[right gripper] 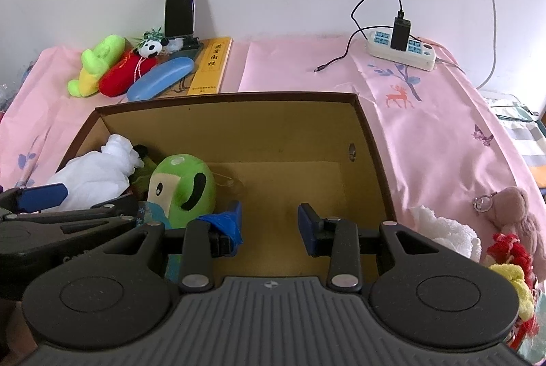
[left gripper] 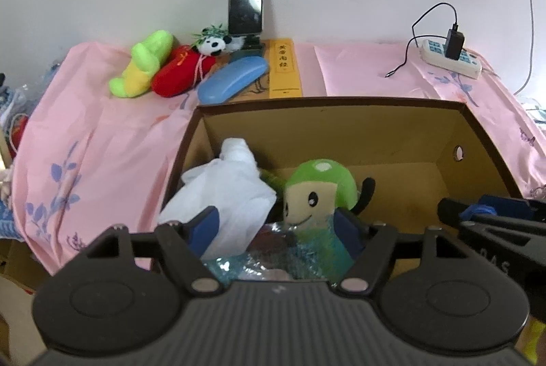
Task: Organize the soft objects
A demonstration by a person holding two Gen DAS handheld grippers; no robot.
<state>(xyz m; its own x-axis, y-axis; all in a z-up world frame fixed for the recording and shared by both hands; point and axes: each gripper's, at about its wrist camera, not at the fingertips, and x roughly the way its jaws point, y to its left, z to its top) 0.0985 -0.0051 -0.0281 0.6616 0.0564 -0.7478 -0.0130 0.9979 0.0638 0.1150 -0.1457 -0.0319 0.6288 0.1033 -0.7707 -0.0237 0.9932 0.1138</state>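
1. Fingers of the left gripper (left gripper: pixel 278 231) are spread wide and nothing is pinched. The white cloth (left gripper: pixel 225 195) and the green mushroom plush (left gripper: pixel 317 195) sit between them, inside the cardboard box (left gripper: pixel 341 101).
2. The right gripper (right gripper: pixel 271 224) is also spread, over the bare floor of the box. It holds nothing, though a bit of blue wrap hangs on its left finger.
3. I think the step now is letting go of the soft toys in the box. To do it well, lift the left gripper straight up with its fingers kept wide, so the cloth does not snag and come out again.
4. More soft toys wait at the back: a green and yellow plush (left gripper: pixel 143 64), a red plush (left gripper: pixel 179 72) and a little panda (left gripper: pixel 213 43), next to a blue glasses case (left gripper: pixel 232 79).
5. Only the right view shows a white towel (right gripper: pixel 443 229) and a brown teddy (right gripper: pixel 515 212) beside the box. Only the left view shows the mushroom's smiling face clearly.
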